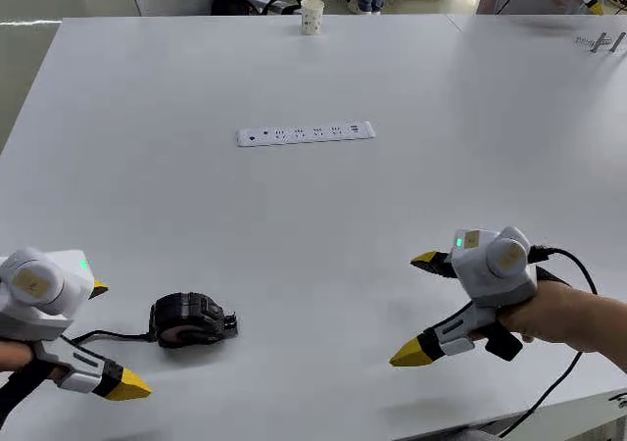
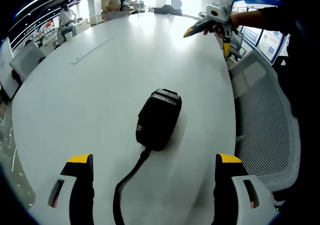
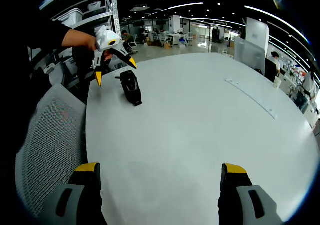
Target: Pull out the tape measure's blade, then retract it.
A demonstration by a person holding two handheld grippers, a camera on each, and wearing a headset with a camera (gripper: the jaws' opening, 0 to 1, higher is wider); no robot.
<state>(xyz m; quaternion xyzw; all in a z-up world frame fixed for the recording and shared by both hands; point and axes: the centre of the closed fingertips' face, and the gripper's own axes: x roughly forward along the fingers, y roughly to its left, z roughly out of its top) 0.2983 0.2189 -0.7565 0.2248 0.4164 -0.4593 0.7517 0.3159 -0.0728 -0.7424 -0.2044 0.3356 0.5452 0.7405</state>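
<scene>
White table (image 1: 392, 196) — open-plan office (image 3: 190, 32), tape measure (image 1: 191, 320)

The tabletop (image 1: 323, 225) is bare between the left claw (image 1: 116, 338) and the right claw (image 1: 415, 307), which are well apart. The tape measure (image 1: 191, 319) lies near, before the left claw's wide jaws. A power strip (image 1: 306, 133) and a paper cup (image 1: 312, 16) stand far behind, out of the way.

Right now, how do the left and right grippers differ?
The left gripper is close to the tape measure, whose cord runs between its jaws; the right gripper is well away, with bare table between its jaws. Both are open, empty and point inward.
</scene>
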